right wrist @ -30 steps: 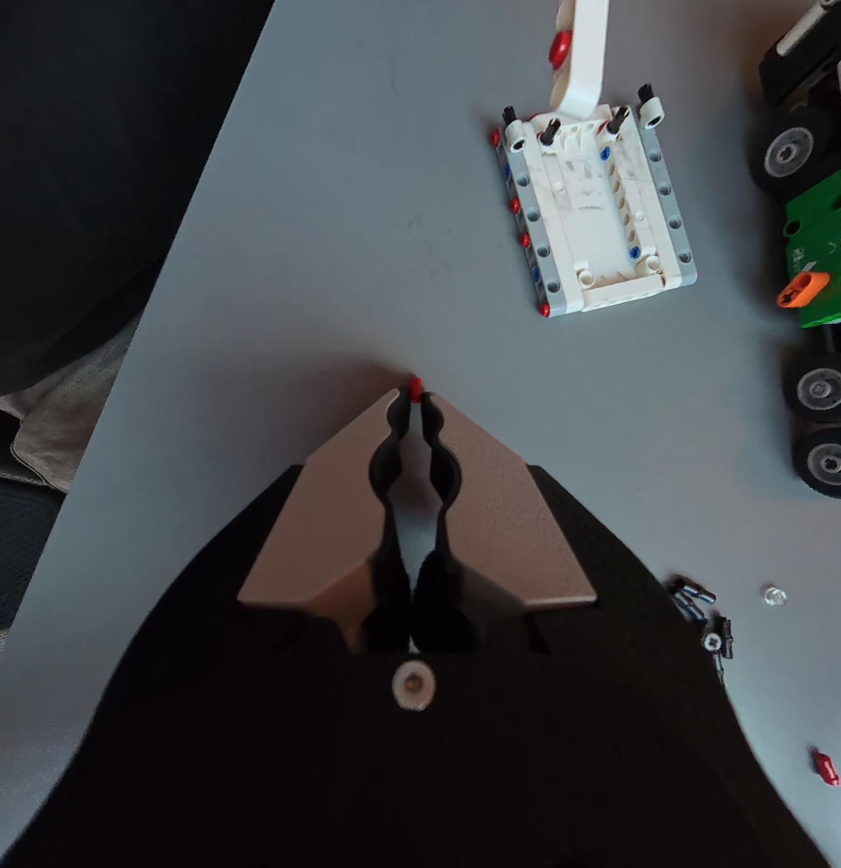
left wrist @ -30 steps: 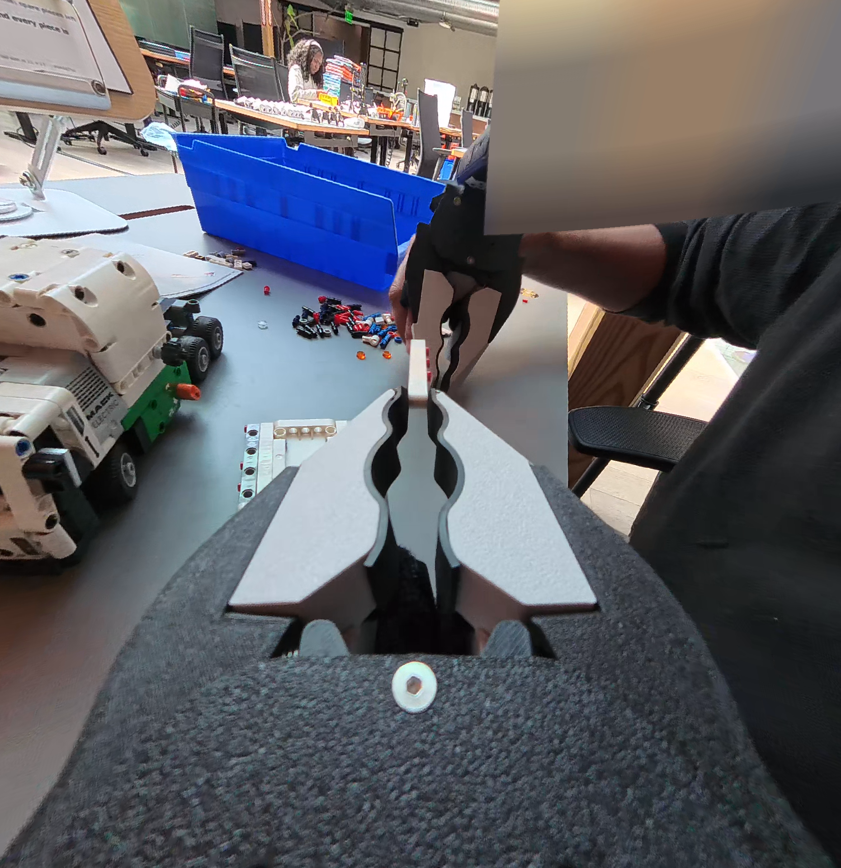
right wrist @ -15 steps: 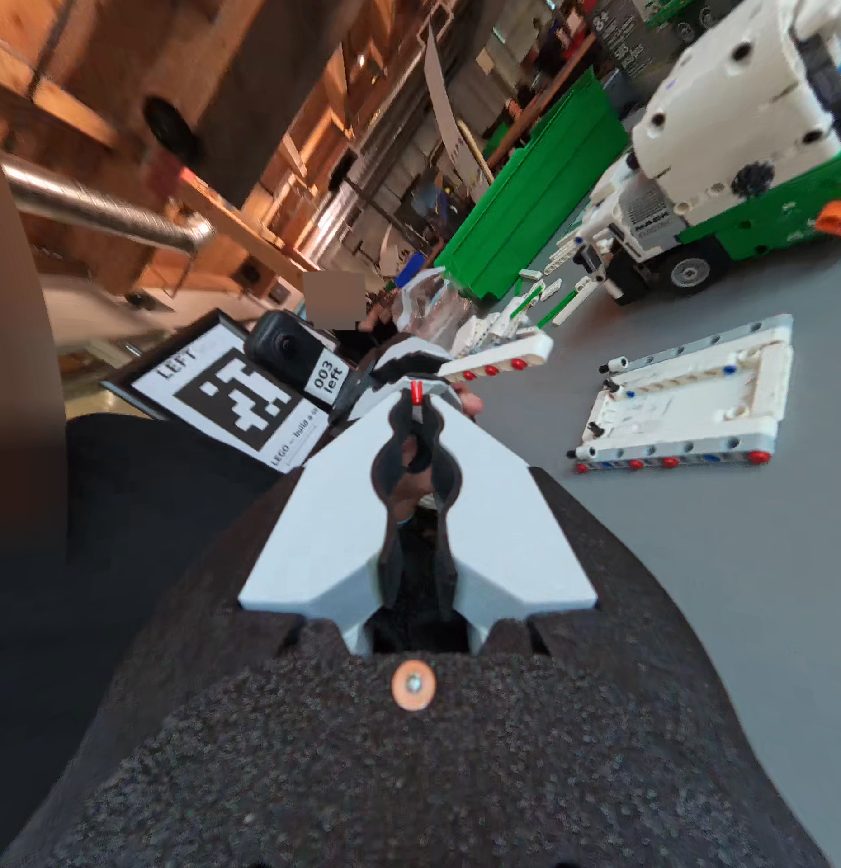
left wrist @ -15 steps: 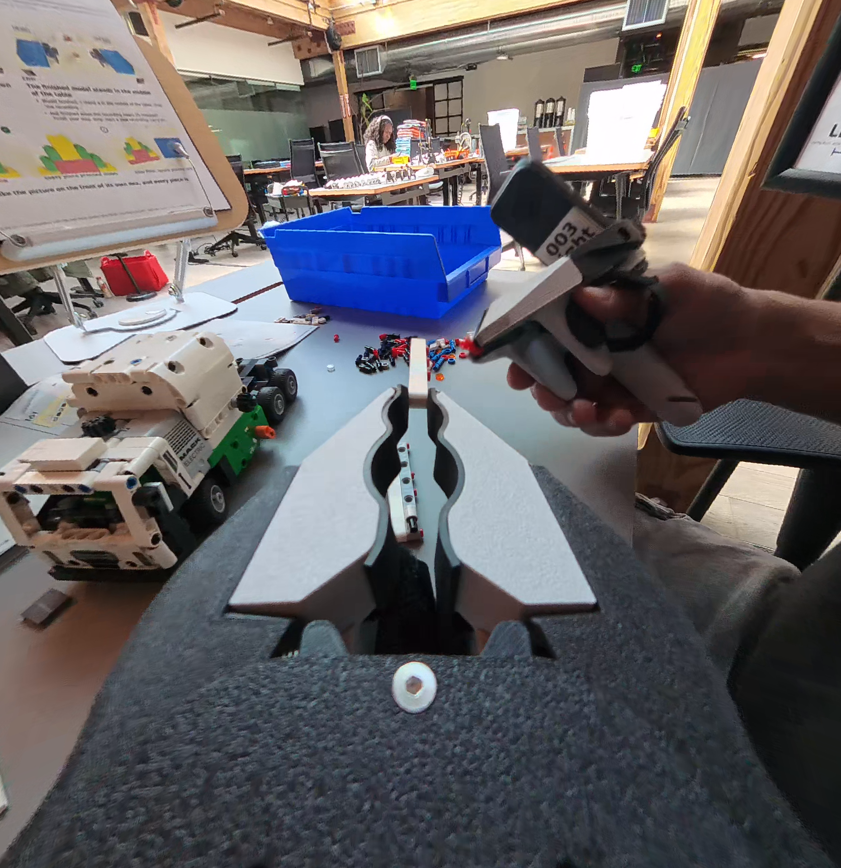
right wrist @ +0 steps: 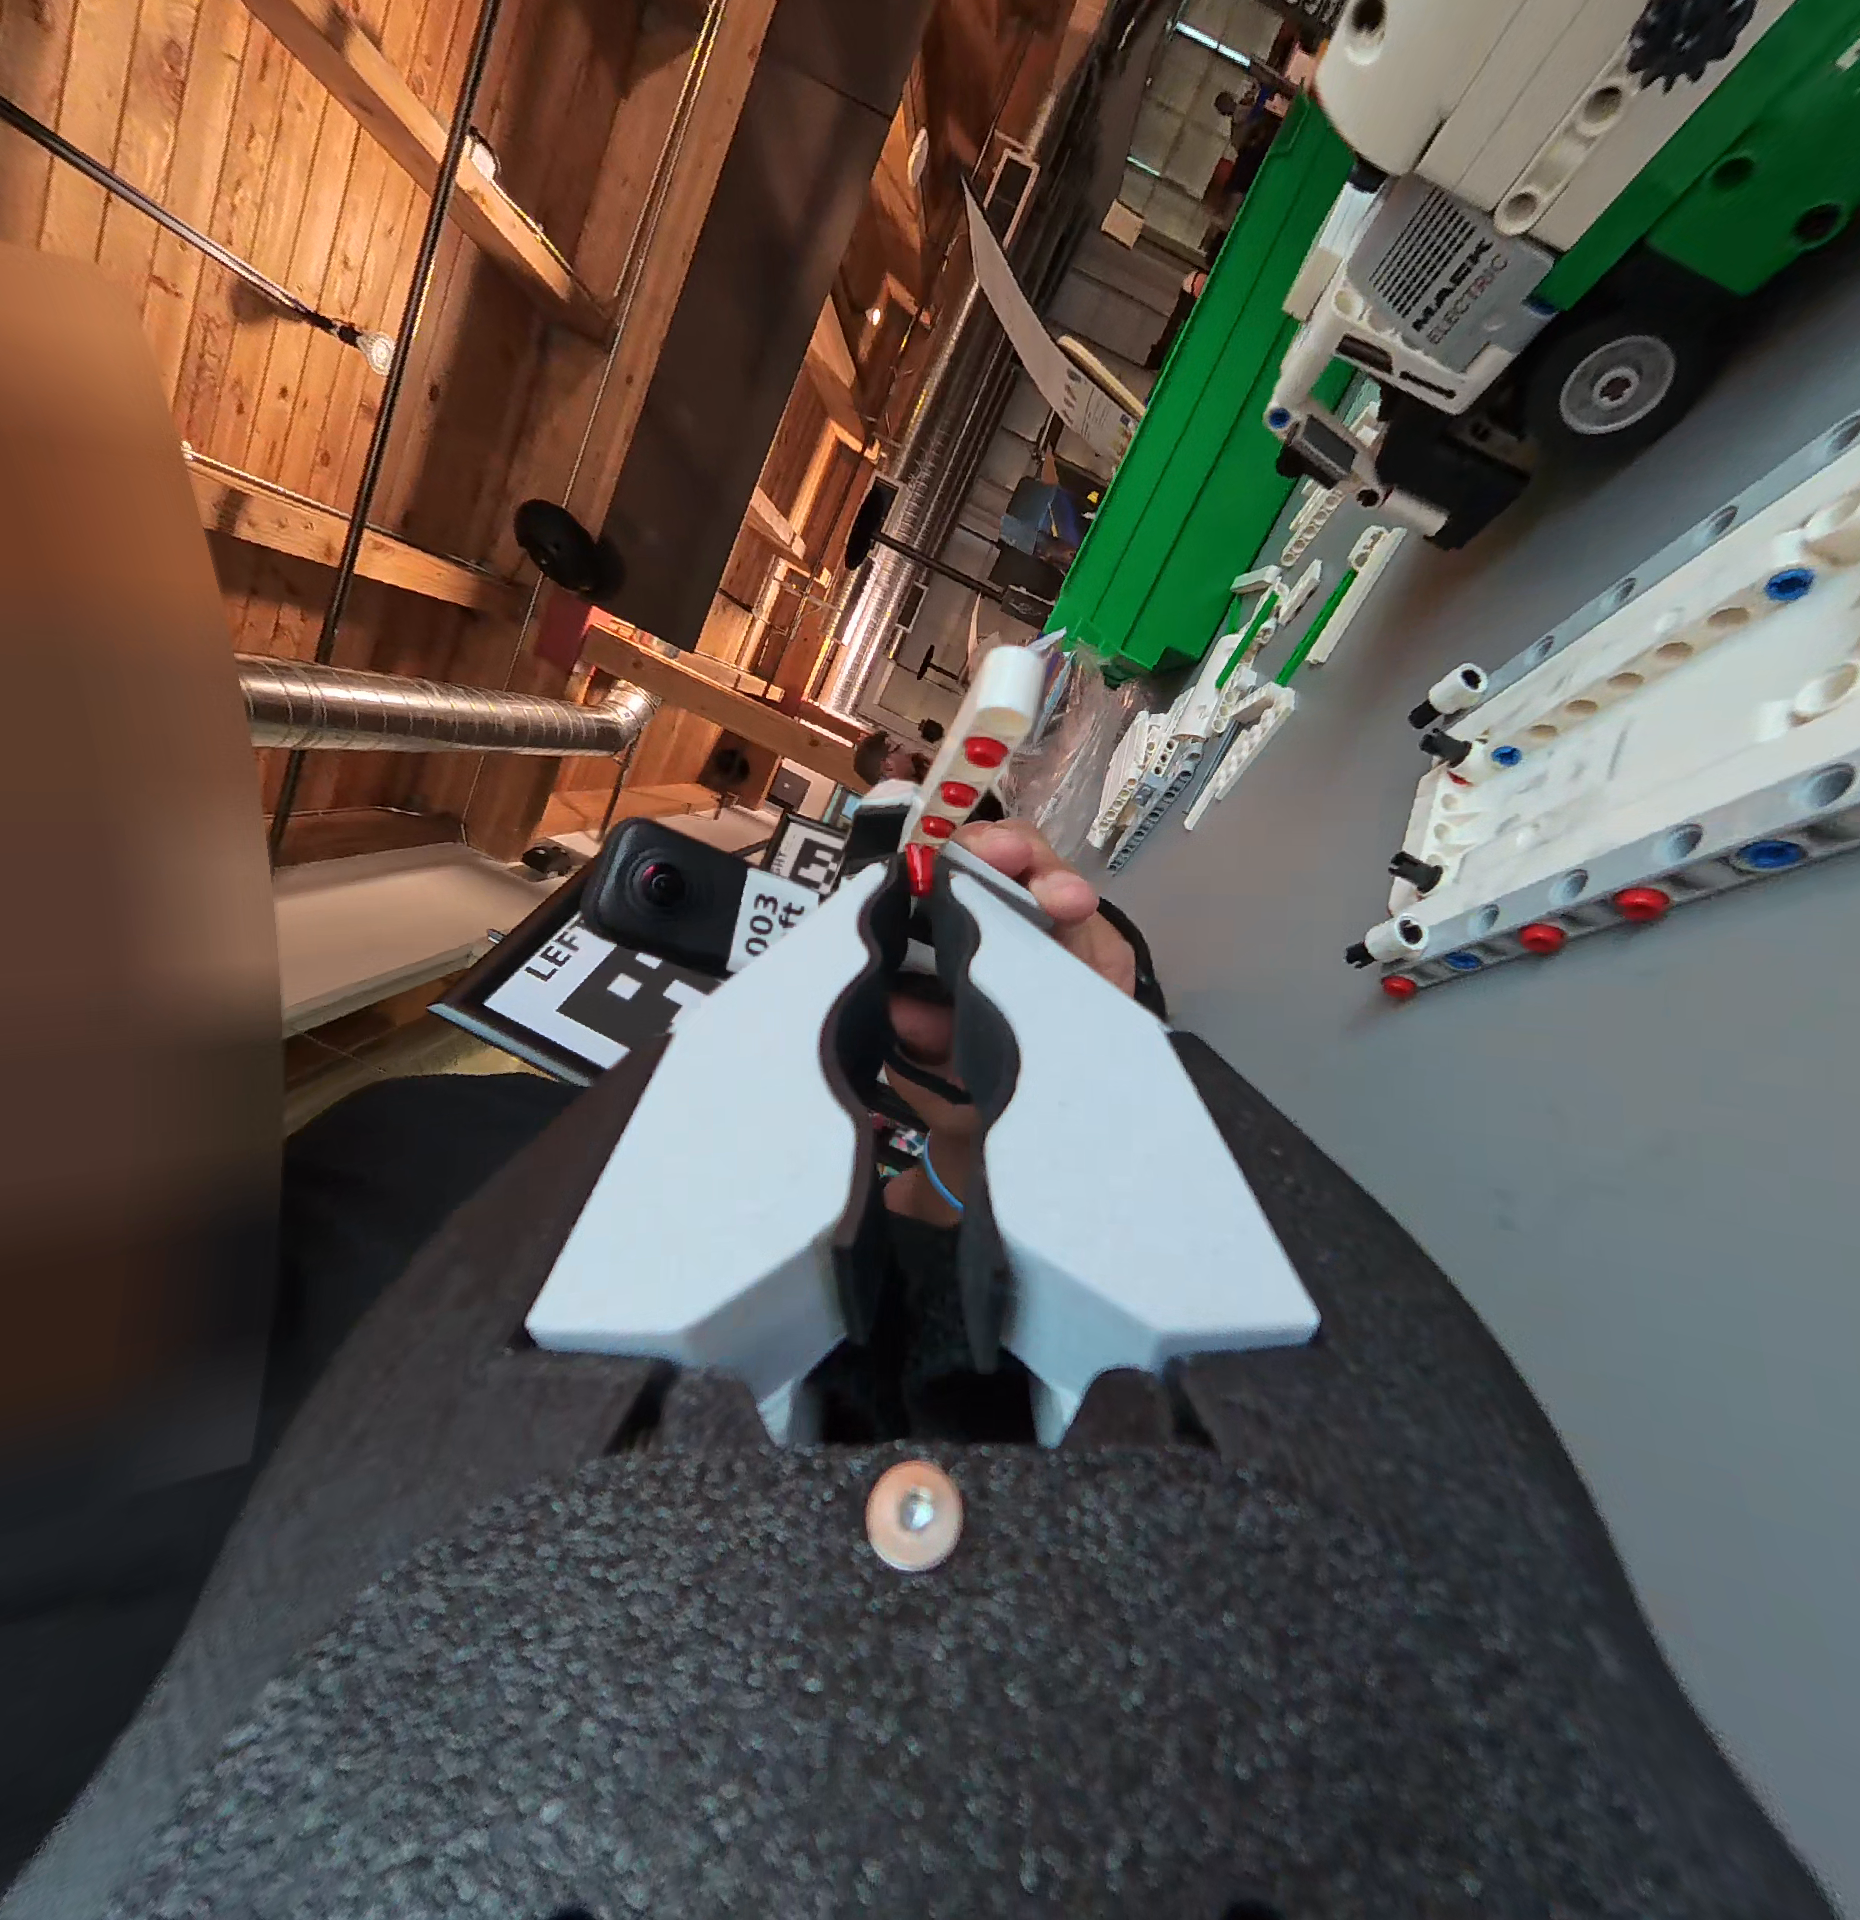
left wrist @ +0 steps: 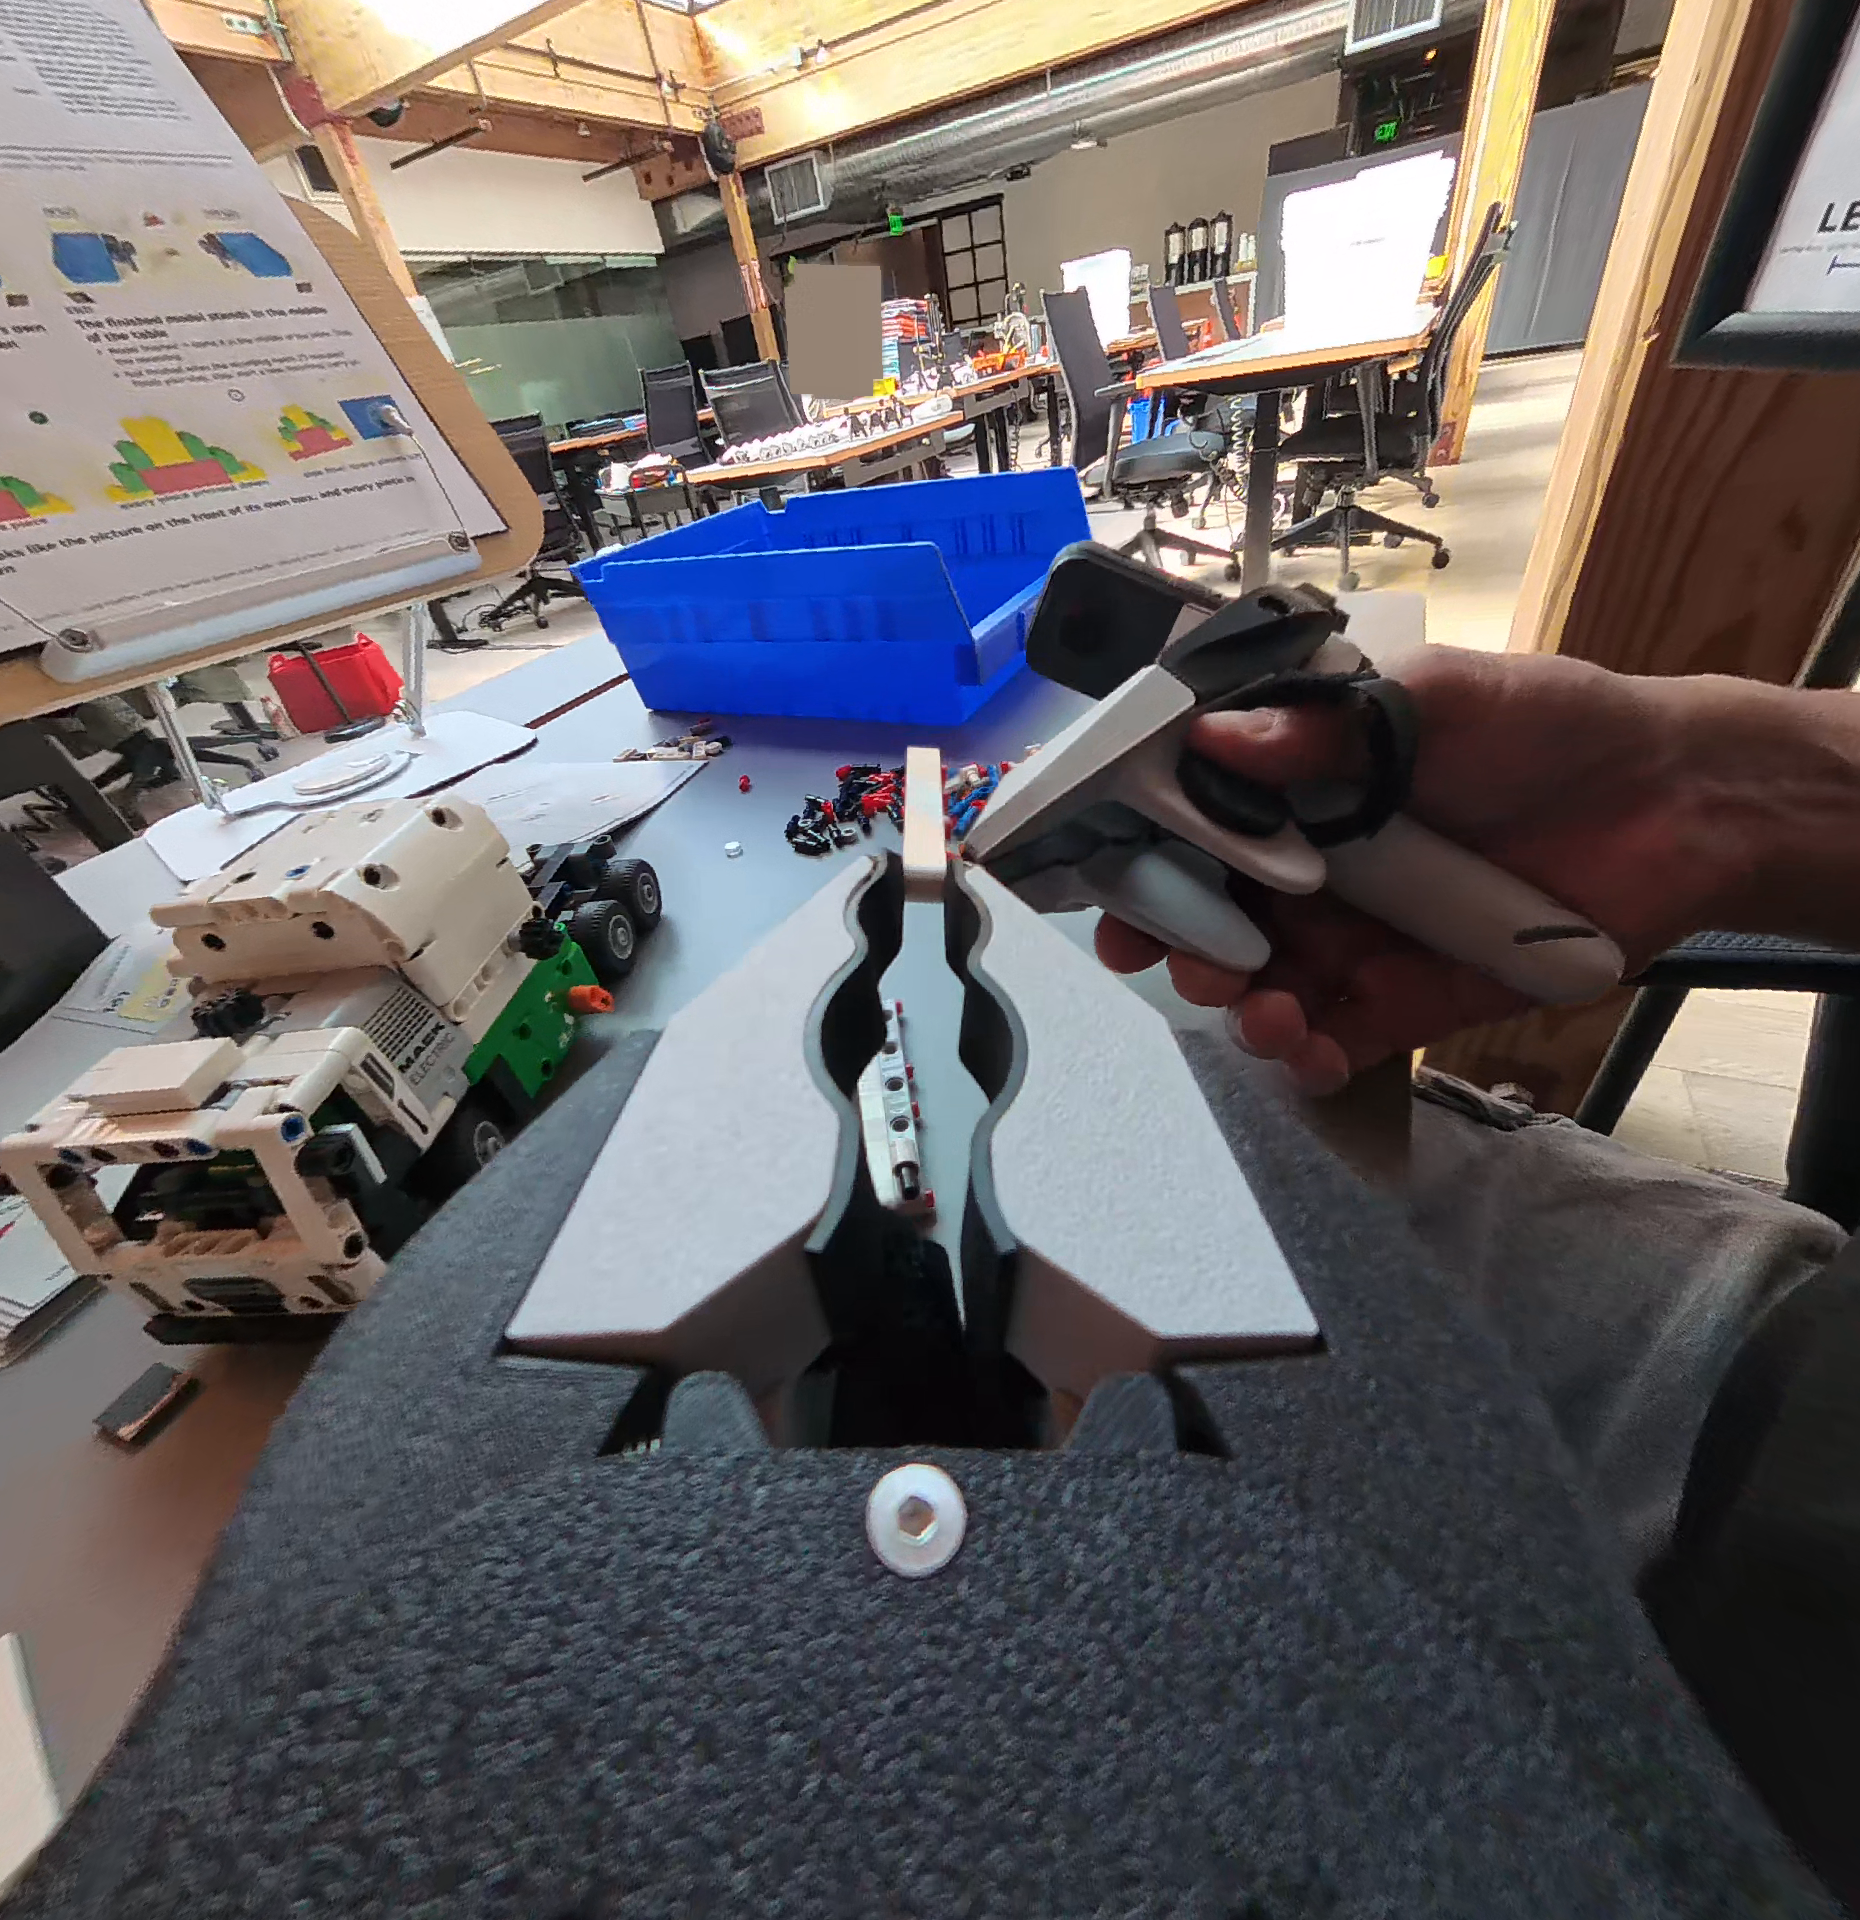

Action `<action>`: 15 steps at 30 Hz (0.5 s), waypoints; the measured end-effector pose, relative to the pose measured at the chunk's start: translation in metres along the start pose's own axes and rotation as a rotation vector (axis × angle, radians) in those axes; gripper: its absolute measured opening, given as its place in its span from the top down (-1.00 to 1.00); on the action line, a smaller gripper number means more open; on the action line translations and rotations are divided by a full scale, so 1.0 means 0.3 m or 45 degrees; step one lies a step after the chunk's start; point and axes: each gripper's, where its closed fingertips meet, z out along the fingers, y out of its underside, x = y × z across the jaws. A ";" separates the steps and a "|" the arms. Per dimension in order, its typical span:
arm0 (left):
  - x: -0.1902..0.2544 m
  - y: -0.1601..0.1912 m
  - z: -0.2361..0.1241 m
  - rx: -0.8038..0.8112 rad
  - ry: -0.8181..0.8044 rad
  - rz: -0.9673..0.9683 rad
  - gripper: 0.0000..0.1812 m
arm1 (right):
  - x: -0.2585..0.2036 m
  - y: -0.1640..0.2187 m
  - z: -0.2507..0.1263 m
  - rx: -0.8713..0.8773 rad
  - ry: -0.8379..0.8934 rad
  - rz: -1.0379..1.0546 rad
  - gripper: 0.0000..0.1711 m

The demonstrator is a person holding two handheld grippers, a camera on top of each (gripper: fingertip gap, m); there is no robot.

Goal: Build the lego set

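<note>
1. The fingers (left wrist: 1071, 1091) of the left gripper (left wrist: 924, 871) are closed narrow on the lower end of a white beam (left wrist: 924, 805), which stands up between the tips. The fingers (right wrist: 1092, 1101) of the right gripper (right wrist: 918, 883) are also closed narrow, and they pinch a small red pin (right wrist: 918, 881) at the very tip.

2. The two tools meet in the air above the grey table (left wrist: 760, 935). In the right wrist view the pin touches the bottom of the beam's row of red pins, so I judge it is going into the next free hole.

3. The beam looks light, stiff and smooth, a hard plastic. It is held only at one end, so a push from the side may turn it in the grip. Holding it nearer to the hole would make it more steady.

4. The pin is very small and slippery. It should be held by its rear half, straight in line with the hole, or it may jump away.

5. The white panel assembly (right wrist: 1653, 790) lies flat on the table, and the white-and-green truck (left wrist: 313, 1029) stands near it.

6. The blue bin (left wrist: 832, 634) stands at the far side of the table. What is inside it I cannot see. The loose small pieces (left wrist: 864, 805) lie on the table in front of it, not in it.

7. In the right wrist view a green bin (right wrist: 1196, 436) stands beyond the truck. Its inside is hidden; white beams (right wrist: 1217, 727) lie on the table beside it.
</note>
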 end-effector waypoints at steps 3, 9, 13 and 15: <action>0.005 0.002 0.004 -0.007 0.000 0.023 0.93 | 0.002 -0.001 -0.007 0.009 0.000 0.012 0.97; 0.010 0.018 0.009 -0.068 -0.092 0.280 0.94 | 0.015 0.001 -0.019 -0.003 0.009 0.061 0.97; 0.017 0.024 0.011 -0.089 -0.102 0.337 0.94 | 0.025 0.006 -0.024 -0.017 0.039 0.041 0.97; 0.018 0.025 0.011 -0.088 -0.072 0.280 0.94 | 0.025 0.006 -0.023 -0.019 0.047 0.017 0.98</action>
